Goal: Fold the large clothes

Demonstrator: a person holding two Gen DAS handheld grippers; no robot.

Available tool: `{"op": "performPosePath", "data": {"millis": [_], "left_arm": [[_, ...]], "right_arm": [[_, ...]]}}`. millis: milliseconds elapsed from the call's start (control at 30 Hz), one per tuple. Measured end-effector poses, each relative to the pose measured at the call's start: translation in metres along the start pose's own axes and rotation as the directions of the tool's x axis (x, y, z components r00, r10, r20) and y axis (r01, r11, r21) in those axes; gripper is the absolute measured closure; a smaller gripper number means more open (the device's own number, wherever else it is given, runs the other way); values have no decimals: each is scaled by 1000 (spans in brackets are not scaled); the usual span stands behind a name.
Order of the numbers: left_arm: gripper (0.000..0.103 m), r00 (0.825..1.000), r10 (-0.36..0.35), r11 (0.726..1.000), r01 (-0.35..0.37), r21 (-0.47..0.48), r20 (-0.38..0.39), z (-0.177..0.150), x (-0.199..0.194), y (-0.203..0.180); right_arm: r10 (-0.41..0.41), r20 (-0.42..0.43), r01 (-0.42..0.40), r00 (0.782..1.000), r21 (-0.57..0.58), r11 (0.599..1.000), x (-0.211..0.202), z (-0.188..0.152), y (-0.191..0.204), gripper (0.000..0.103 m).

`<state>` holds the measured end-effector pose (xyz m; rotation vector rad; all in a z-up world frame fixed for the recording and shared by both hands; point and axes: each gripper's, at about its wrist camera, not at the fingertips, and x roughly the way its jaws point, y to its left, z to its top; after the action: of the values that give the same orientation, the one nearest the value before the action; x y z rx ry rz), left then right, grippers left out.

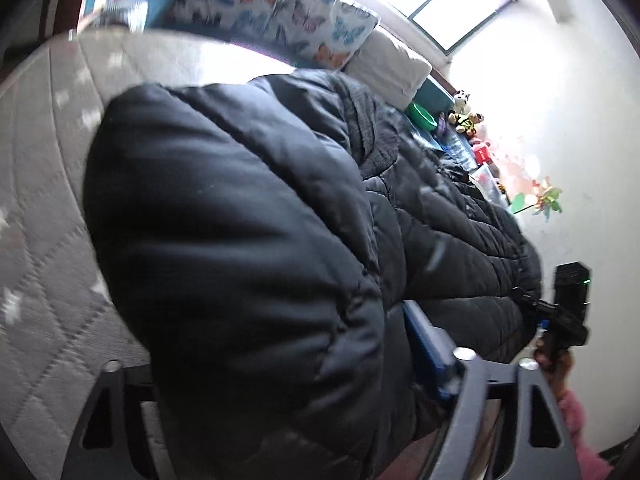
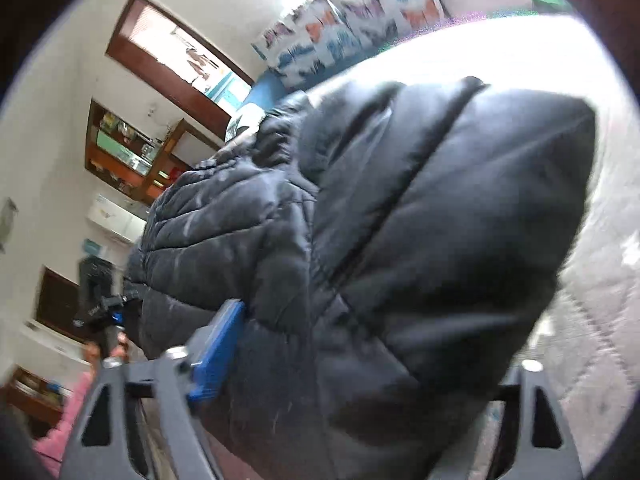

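black puffer jacket (image 1: 240, 240), both grippers clamping it

Both grippers are clamped tight, fabric bunched between the fingers. Left gripper (image 1: 280, 380) is tilted, one blue pad (image 1: 424, 344) showing. Right gripper (image 2: 340, 368) same deal, blue pad (image 2: 218, 352) visible on its left.

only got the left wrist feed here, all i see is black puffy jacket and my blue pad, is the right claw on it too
Observer: Yes. The right claw is clamped on the black puffer jacket, with a blue pad against the fabric.
Operator: whats past the jacket on that side
Observer: Wooden wall shelves stocked with small items, beneath a wood-framed window.
Operator: can it see my left claw
Observer: Only its handle, at the jacket's left edge, blurred.
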<state>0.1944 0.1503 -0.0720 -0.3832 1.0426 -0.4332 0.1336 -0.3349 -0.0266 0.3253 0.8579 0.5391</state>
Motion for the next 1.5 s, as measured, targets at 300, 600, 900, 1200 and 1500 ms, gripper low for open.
{"op": "performPosePath", "data": {"millis": [300,600,900,1200,1500], "left_arm": [[41,999,-1,995,-2,98,36,-2,-16,-77],[41,995,-98,978,98,187,-9,22,42,-224],[41,983,-169,953,180,244,-68,50,142,-371],[38,986,-114,958,142,249,-122,35,210,-416],[13,973,-119,980,147,137,-197,37,235,-370]], "right_arm": [[-78,93,83,993,-55,995,-57,-5,17,44],[-198,147,207,969,-44,977,-120,0,-9,45],[-328,185,332,927,5,943,-168,19,-60,45],[-346,139,333,928,111,936,-159,9,-126,44],[-269,122,232,956,252,940,-159,-14,-172,23]]}}
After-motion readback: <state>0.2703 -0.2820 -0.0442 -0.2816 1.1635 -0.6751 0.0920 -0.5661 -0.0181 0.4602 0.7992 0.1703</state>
